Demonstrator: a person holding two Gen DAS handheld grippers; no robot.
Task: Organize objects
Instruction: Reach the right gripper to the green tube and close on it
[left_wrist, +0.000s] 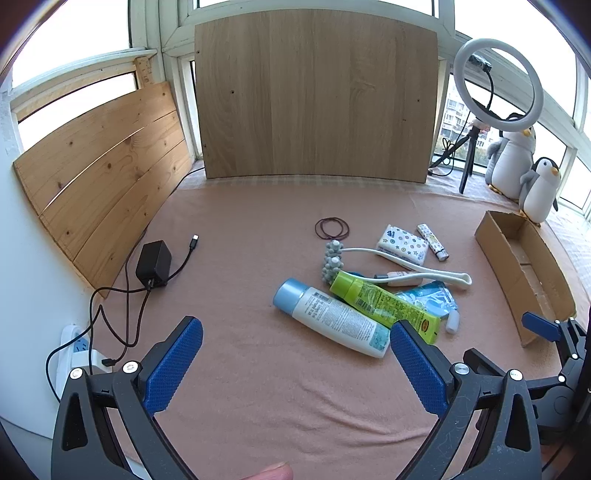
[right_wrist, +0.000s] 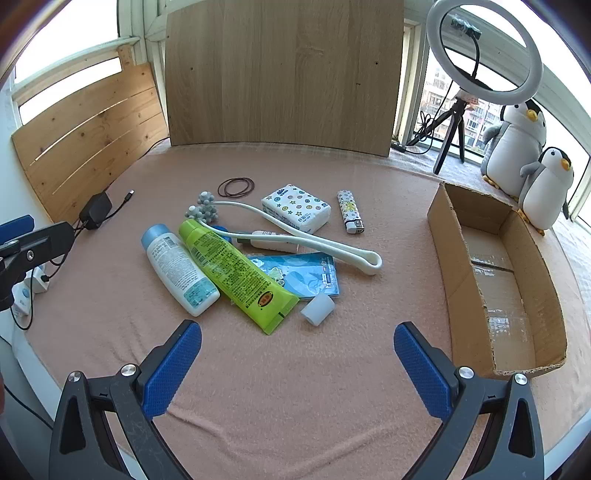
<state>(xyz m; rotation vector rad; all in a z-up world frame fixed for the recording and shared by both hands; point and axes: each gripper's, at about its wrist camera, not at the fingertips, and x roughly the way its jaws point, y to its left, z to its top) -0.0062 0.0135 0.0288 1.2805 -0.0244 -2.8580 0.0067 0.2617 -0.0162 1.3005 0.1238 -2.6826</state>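
Pink cloth (right_wrist: 295, 369) carries a pile beside the cardboard box (right_wrist: 546, 280). Both the left gripper (left_wrist: 295, 339) and right gripper (right_wrist: 297, 341) gape, holding nothing. The green tube (right_wrist: 236, 273), probably soft and light, looks best pinched mid-body.

little is legible. tissue pack (right_wrist: 295, 208): blue brand logo at top, seemingly "vinda", not certain; side print too small to read. green tube (right_wrist: 236, 273): dense fine print, barcode, round red-yellow emblem near crimp, unreadable. white bottle (right_wrist: 179, 267): text block and barcode, illegible. lighter (right_wrist: 350, 216): pattern only.
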